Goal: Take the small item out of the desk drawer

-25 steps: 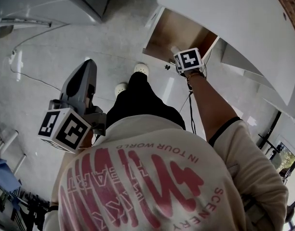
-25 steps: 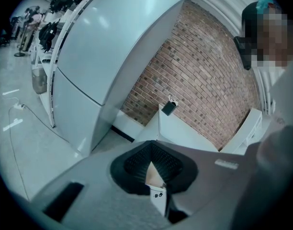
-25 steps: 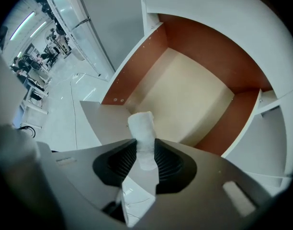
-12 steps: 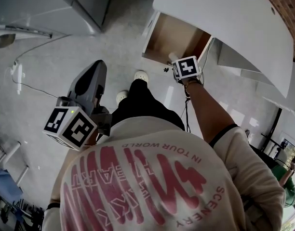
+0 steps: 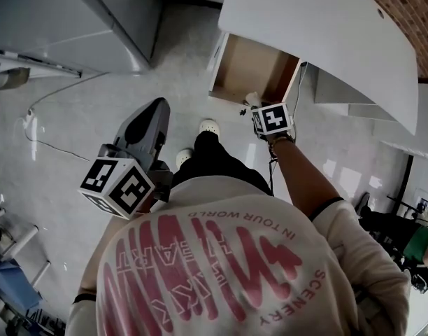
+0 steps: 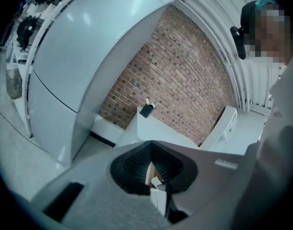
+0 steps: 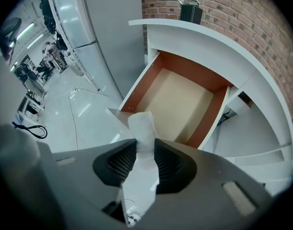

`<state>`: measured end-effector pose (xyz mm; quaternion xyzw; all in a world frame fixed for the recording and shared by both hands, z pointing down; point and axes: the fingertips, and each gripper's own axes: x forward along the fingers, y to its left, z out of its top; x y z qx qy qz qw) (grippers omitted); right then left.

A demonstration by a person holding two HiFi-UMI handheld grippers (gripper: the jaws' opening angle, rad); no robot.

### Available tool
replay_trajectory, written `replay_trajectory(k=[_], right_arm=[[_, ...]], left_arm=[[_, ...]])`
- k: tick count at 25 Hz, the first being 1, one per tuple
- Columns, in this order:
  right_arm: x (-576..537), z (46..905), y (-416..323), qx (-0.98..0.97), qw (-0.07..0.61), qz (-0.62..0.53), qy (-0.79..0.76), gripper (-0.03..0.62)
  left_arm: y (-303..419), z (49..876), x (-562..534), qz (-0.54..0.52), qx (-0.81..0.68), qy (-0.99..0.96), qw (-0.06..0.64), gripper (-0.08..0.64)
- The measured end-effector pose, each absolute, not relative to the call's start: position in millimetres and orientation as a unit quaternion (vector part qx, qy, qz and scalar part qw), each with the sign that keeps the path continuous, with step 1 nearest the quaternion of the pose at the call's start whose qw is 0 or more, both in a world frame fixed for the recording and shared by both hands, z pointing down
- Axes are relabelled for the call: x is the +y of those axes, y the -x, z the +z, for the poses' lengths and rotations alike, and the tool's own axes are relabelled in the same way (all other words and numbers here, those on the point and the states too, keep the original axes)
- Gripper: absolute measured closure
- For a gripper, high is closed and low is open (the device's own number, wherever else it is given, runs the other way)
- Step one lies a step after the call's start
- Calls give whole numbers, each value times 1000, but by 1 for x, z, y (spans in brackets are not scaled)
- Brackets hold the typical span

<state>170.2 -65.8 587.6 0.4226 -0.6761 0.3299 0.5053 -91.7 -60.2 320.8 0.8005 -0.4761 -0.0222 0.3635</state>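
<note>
The desk drawer (image 5: 252,72) stands pulled out under the white curved desk top (image 5: 326,40); its brown wooden inside (image 7: 185,104) shows nothing in it. My right gripper (image 7: 144,150) is shut on a small white wrapped item (image 7: 142,128) that sticks up past the pads, held just in front of the drawer's front edge. In the head view the right gripper (image 5: 254,103) and the white item (image 5: 252,99) sit below the drawer. The left gripper (image 5: 147,121) hangs to the left over the floor, holding nothing, with its jaws together (image 6: 153,169).
A tall grey cabinet (image 5: 74,19) stands at the left, with a cable (image 5: 53,89) trailing over the pale floor. A black box (image 7: 191,12) stands on the desk top against the brick wall. The person's white shoes (image 5: 208,126) are near the drawer.
The right gripper, still shut on the white item, has drawn back from the drawer, which now looks farther off. The left gripper has shifted right and up in the head view.
</note>
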Motion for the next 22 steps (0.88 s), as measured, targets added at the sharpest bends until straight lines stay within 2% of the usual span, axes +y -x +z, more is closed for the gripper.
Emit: replay_trajectory(k=[7,22], right_arm=[[-47,570,-161,-684,479,326,-444,463],[-16,520,-139,-686,373,352,-517,463]], left_arm=[[88,314,-54,-29,-459,-818,346,557],[74,294,-40,-26,-401,-858,319,557]])
